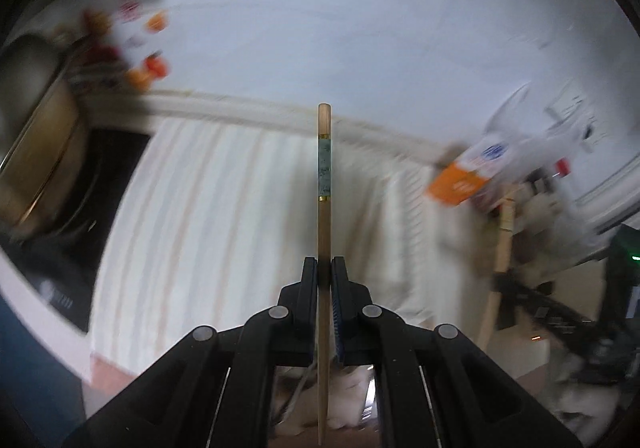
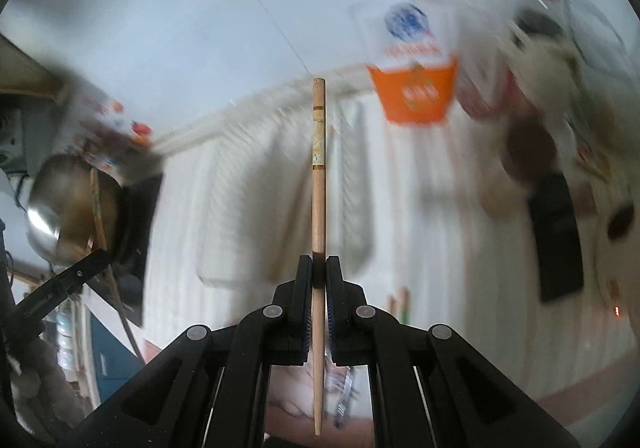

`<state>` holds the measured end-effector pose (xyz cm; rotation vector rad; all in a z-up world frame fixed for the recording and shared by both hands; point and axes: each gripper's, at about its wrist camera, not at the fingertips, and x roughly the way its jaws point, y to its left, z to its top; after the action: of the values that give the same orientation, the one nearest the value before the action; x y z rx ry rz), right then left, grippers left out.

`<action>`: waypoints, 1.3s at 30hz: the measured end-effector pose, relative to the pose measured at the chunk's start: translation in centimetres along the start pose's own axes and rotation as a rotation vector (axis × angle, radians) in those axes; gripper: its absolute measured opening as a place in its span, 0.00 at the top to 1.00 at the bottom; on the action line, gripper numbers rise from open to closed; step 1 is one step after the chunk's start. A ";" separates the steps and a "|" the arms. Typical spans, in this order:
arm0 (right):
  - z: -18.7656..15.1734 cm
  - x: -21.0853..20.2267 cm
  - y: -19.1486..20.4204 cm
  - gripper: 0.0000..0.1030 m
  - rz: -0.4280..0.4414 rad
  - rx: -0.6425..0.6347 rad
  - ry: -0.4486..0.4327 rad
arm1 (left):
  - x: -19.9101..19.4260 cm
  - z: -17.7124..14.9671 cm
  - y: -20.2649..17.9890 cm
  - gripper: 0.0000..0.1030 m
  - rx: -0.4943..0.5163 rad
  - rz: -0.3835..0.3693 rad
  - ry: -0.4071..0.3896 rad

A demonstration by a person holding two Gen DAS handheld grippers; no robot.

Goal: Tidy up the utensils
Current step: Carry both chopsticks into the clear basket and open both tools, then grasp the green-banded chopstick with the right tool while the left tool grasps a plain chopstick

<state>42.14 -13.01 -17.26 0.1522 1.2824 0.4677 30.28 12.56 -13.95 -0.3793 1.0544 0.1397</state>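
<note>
My left gripper (image 1: 324,268) is shut on a wooden chopstick (image 1: 323,184) with a green patterned band near its thick end; the stick stands upright between the jaws, thick end up, above a white striped cloth (image 1: 224,216). My right gripper (image 2: 319,266) is shut on a second wooden chopstick (image 2: 319,168) with a pale band, also held upright over the same cloth (image 2: 248,208). Both views are blurred by motion.
A metal pot (image 1: 36,144) sits on a black cooktop (image 1: 80,208) at the left; it also shows in the right wrist view (image 2: 68,208). An orange-and-white carton (image 2: 416,76) and cluttered items stand at the right. More chopsticks (image 2: 400,302) lie on the cloth.
</note>
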 end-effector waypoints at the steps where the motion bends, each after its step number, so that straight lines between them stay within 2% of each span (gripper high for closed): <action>1: 1.1 0.3 0.4 0.94 0.009 -0.002 -0.005 | 0.4 1.0 -0.7 0.96 0.006 -0.018 0.006; 5: 5.3 3.8 1.7 0.94 0.015 0.009 0.030 | 4.2 5.4 -2.9 0.96 0.035 -0.066 0.068; 9: 7.6 8.0 1.9 0.94 -0.018 0.021 0.080 | 9.6 8.5 -3.1 0.96 0.021 -0.085 0.165; 12: 8.3 11.0 1.8 0.94 -0.035 0.025 0.138 | 13.3 9.5 -3.0 0.96 0.028 -0.073 0.227; 16: 8.7 13.6 2.2 0.93 -0.064 0.009 0.176 | 15.9 9.5 -3.2 0.94 0.040 -0.046 0.294; 17: 8.8 14.1 2.1 0.92 -0.065 0.018 0.193 | 16.2 9.3 -3.0 0.94 0.036 -0.053 0.301; 19: 8.6 14.3 1.9 0.84 -0.063 0.029 0.200 | 16.2 8.9 -2.8 0.94 0.029 -0.045 0.301; 22: 8.4 13.4 1.9 0.69 -0.080 0.018 0.175 | 15.2 8.3 -2.4 0.89 0.047 -0.001 0.264; 24: 8.1 12.2 1.2 0.67 -0.090 0.022 0.156 | 14.0 7.8 -2.0 0.85 0.061 0.049 0.221; 27: 7.1 9.6 0.6 0.56 -0.120 0.025 0.099 | 11.9 6.8 -1.4 0.52 0.076 0.119 0.128; 29: 6.0 7.9 -0.2 0.53 -0.141 0.036 0.067 | 10.2 5.8 -0.8 0.14 0.081 0.170 0.042; 31: 4.4 6.2 -1.1 0.47 -0.164 0.050 0.029 | 9.0 4.7 -0.2 0.02 0.075 0.184 -0.017; 33: 2.6 4.9 -2.0 0.47 -0.191 0.058 -0.004 | 8.5 3.6 0.1 0.00 0.069 0.186 -0.028; 35: 0.5 3.9 -3.1 0.45 -0.207 0.065 -0.022 | 8.4 2.2 0.3 0.00 0.077 0.220 -0.029; 39: -4.3 3.9 -4.8 0.44 -0.222 0.078 0.016 | 8.4 -1.5 0.6 0.00 0.079 0.292 -0.032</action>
<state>40.10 -16.29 -23.71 0.0700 1.3167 0.2296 33.04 11.96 -22.05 -0.1496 1.0758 0.3627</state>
